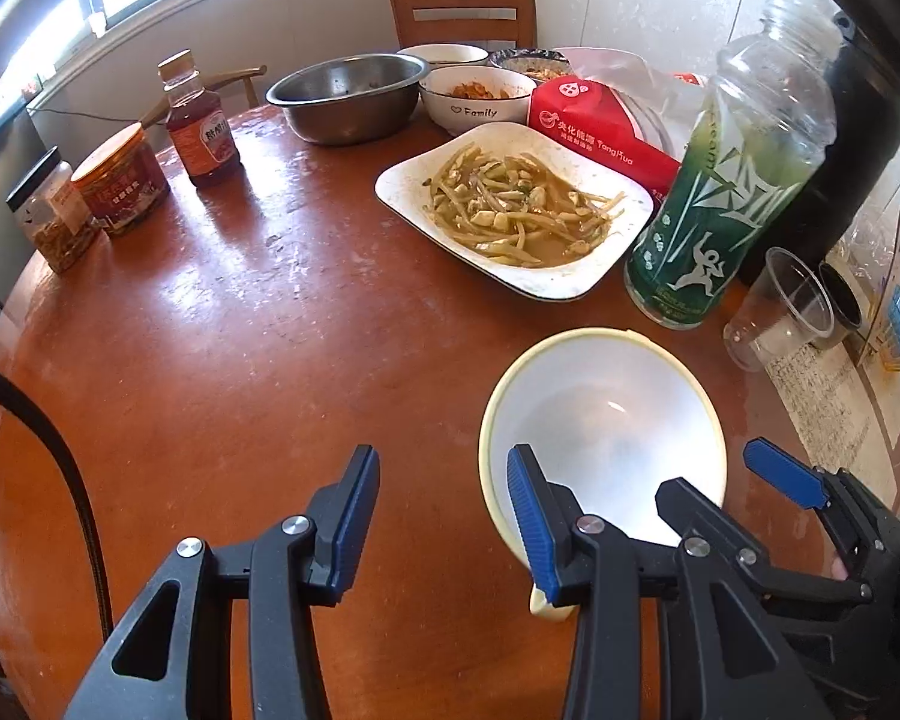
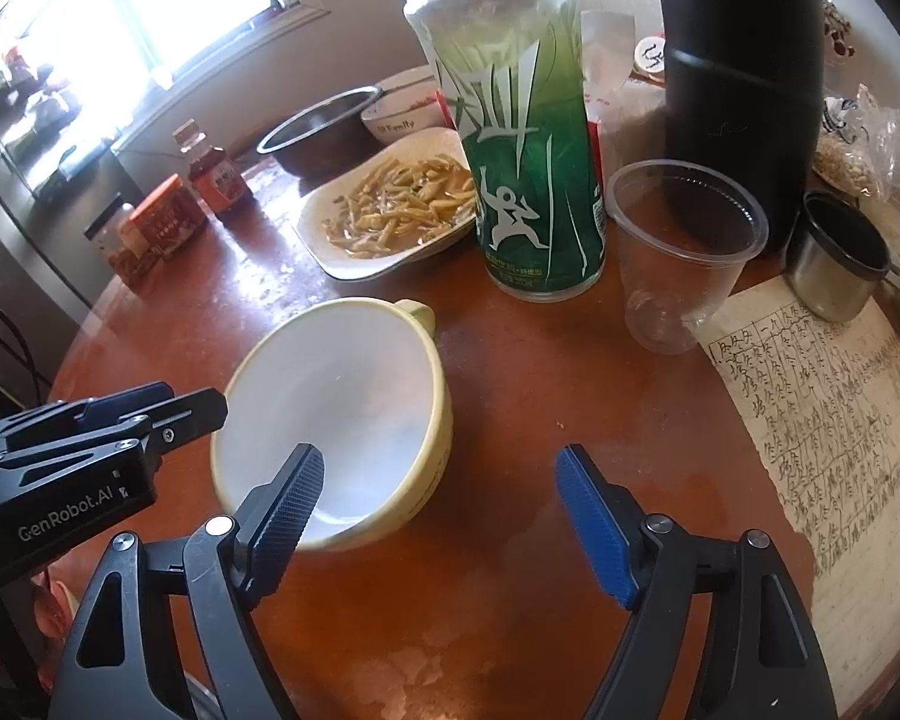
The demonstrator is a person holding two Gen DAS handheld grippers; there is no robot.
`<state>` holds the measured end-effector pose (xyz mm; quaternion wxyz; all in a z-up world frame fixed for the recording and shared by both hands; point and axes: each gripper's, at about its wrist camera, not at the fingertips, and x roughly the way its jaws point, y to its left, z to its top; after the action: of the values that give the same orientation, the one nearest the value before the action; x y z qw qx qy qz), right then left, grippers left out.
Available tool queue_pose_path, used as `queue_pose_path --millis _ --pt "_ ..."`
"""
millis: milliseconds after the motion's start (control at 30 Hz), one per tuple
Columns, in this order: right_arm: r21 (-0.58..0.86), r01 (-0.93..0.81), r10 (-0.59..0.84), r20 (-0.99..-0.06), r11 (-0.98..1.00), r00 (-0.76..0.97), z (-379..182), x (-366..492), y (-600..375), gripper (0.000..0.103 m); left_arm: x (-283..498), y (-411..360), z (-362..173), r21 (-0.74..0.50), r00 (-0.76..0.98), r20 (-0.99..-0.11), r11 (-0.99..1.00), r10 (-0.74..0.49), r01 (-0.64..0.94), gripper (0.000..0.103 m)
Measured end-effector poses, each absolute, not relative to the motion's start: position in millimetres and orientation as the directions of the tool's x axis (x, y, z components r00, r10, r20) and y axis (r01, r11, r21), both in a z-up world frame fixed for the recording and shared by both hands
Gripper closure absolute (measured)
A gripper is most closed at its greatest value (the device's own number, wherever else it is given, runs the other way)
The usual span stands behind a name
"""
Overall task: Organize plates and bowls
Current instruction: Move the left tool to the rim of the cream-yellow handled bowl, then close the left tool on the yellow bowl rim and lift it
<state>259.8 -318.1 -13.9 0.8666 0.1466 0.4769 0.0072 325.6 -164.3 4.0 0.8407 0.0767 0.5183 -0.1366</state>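
Two gripper fingers [image 1: 534, 522] hide the bowl's [image 1: 606, 420] near rim.

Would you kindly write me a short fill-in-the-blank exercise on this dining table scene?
1. The pale yellow ceramic bowl with a white inside is ___ of food.
2. The white square plate holds ___ strips in sauce.
3. The clear plastic cup stands beside a tall ___ bottle.
4. The white bowl behind the plate bears the word ___.

Missing: empty; vegetable; green; Family
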Motion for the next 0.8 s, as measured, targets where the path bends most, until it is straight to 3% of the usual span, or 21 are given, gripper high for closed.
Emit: queue_pose_path --millis 300,700,767,800 --pt "0.297 0.169 0.178 -0.848 0.940 0.499 -32.2 266.6 -313.0 0.012 337.2 -167.8 -15.2 -0.022 0.367 -0.919 0.948 -0.145 0.318 0.059" --pt "0.304 0.143 0.193 -0.837 0.942 0.512 -32.2 266.9 -305.3 0.012 345.7 -165.9 -32.9 -0.071 0.297 -0.940 0.948 -0.168 0.309 0.059" --pt "0.343 0.115 0.234 -0.813 0.932 0.533 -32.3 264.3 -304.8 0.015 348.0 -165.0 -36.0 -0.100 0.287 -0.939 0.948 -0.191 0.303 0.059" --pt "0.355 0.106 0.247 -0.807 0.929 0.536 -32.5 264.2 -304.5 0.024 347.8 -164.6 -37.0 -0.108 0.284 -0.938 0.947 -0.198 0.302 0.059"
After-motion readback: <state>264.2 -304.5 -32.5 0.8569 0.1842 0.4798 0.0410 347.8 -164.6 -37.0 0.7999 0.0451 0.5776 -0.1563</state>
